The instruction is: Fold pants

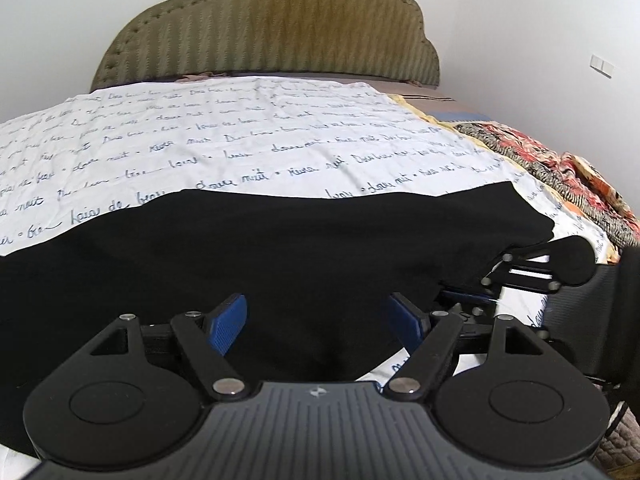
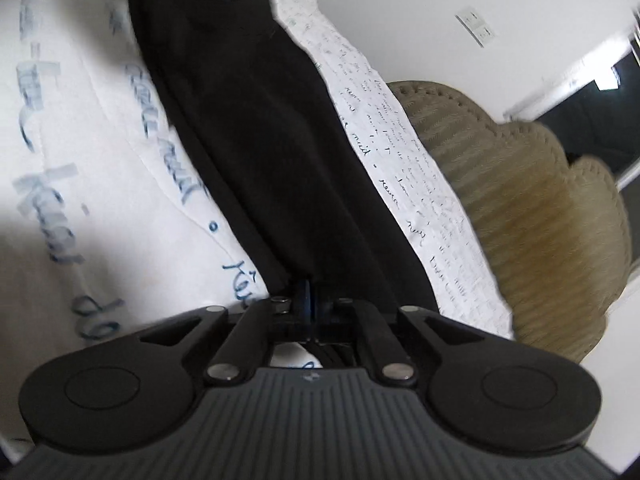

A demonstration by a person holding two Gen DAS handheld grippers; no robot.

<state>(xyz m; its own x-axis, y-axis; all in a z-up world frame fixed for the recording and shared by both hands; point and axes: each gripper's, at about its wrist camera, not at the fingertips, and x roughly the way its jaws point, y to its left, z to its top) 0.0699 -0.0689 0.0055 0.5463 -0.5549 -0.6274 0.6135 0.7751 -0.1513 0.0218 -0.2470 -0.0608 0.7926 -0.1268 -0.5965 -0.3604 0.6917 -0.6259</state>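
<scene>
Right tongs [image 2: 306, 294] were clamped on the pants [image 1: 260, 248], left tongs [image 1: 318, 320] gaping, so folding on the bed [image 1: 240, 128] looked barely started.

Right gripper [image 2: 306, 294] jaws pinched on black pants [image 2: 256, 128], script-print sheet [image 2: 100, 200] beneath, tan headboard [image 2: 540, 216] at right.

pants [image 1: 260, 256] | black, plain | spread flat on bed | one edge lifted, possibly a hem [image 2: 280, 184]
</scene>
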